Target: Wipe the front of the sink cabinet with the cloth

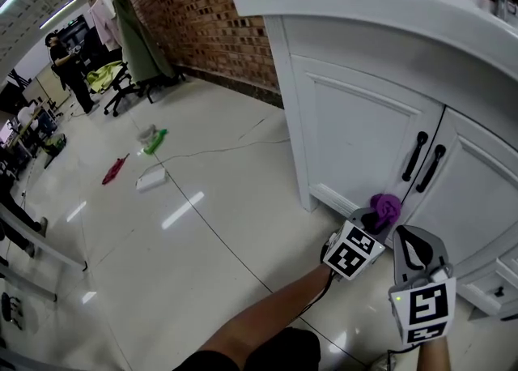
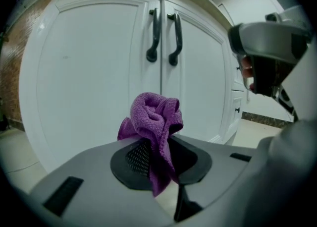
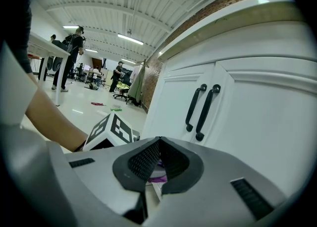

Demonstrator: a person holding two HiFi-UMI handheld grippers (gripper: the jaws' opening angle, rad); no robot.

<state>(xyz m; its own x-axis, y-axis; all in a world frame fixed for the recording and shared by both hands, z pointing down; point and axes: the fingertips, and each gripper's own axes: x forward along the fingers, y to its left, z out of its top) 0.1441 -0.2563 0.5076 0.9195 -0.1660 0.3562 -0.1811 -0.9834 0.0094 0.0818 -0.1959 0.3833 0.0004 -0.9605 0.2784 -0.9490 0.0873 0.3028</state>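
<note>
Visibly, cloth [image 2: 154, 114] bunches up between left gripper [image 2: 159, 145] fingers [image 2: 132, 157]

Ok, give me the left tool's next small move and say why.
Probably ease the left tool forward until the purple cloth presses on the left cabinet door. The tool is shut on the bunched cloth, which points at the door low down but seems just short of it, so wiping cannot start yet.

I see my left gripper [image 1: 372, 220] holding the cloth [image 1: 387, 207] low by the cabinet [image 1: 356, 118]. My right gripper [image 1: 414, 240] sits just beside it.
</note>
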